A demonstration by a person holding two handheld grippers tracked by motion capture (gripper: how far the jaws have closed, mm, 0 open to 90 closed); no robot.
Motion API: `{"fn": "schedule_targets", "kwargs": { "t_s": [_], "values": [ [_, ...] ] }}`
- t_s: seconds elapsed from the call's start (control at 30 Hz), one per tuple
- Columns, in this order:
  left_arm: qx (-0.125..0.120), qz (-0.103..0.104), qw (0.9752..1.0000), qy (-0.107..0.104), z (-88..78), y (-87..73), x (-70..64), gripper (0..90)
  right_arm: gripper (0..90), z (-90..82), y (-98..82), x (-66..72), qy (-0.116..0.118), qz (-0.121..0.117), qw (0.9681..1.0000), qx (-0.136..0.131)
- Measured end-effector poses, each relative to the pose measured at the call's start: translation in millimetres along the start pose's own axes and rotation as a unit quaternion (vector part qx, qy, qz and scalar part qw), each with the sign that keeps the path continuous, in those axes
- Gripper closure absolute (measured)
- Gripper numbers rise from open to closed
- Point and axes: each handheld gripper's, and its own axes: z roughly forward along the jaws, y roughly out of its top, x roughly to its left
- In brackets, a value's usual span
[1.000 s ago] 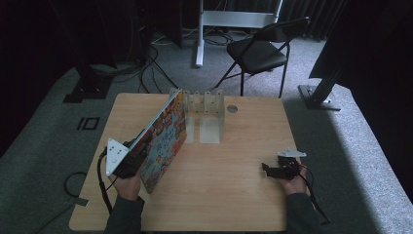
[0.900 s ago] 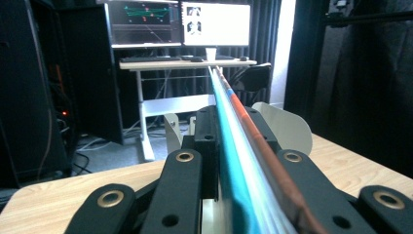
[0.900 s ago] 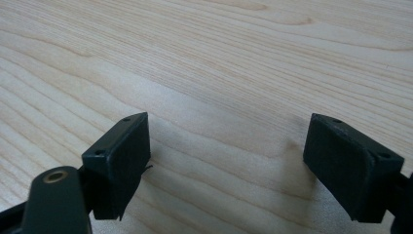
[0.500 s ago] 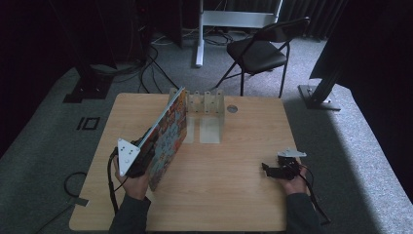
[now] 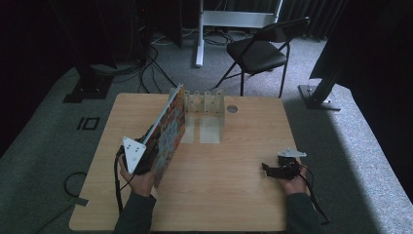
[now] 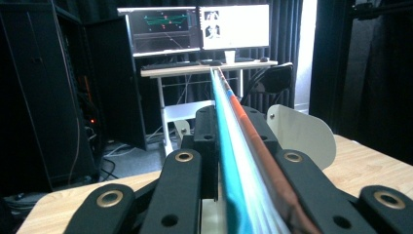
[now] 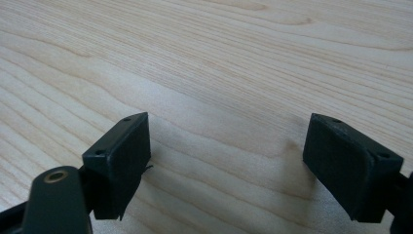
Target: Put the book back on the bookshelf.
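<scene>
A white rack [image 5: 204, 105] with upright dividers stands at the far middle of the wooden counter [image 5: 234, 200], its flat base reaching toward the person. Just beside it on the right, a small round disc [image 5: 232, 109] sits in the counter top. Behind the counter a black folding chair [image 5: 260, 51] and the white leg of a desk [image 5: 199, 34] stand on grey carpet, with cables trailing across the floor at the left.

The left hand-held gripper [image 5: 146, 155] is clamped on the near end of a colourful book [image 5: 168, 129], which stands on edge and runs from the hand toward the rack's left side. Whether its far corner touches the rack cannot be told from above. In the left gripper view the book [image 6: 234, 161] appears edge-on between the black jaws and hides most of the rack [image 6: 302, 134]; monitors [image 6: 195, 27] glow on the desk beyond.

The right hand-held gripper [image 5: 273, 169] rests low at the counter's near right, well apart from the book. In the right gripper view its jaws [image 7: 226, 165] stand wide apart over bare wood [image 7: 243, 63], holding nothing. The book's cover picture is too blurred to read.
</scene>
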Motion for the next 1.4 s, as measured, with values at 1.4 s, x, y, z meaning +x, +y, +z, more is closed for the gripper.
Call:
{"fn": "schedule_targets", "kwargs": {
  "t_s": [1.4],
  "values": [
    [-0.003, -0.009, 0.9978, 0.065, 31.1, -0.7, -6.3, 79.6, 17.4, 0.0, 0.0, 0.0, 0.000, 0.000, 1.0000, 0.000]
  ]
}}
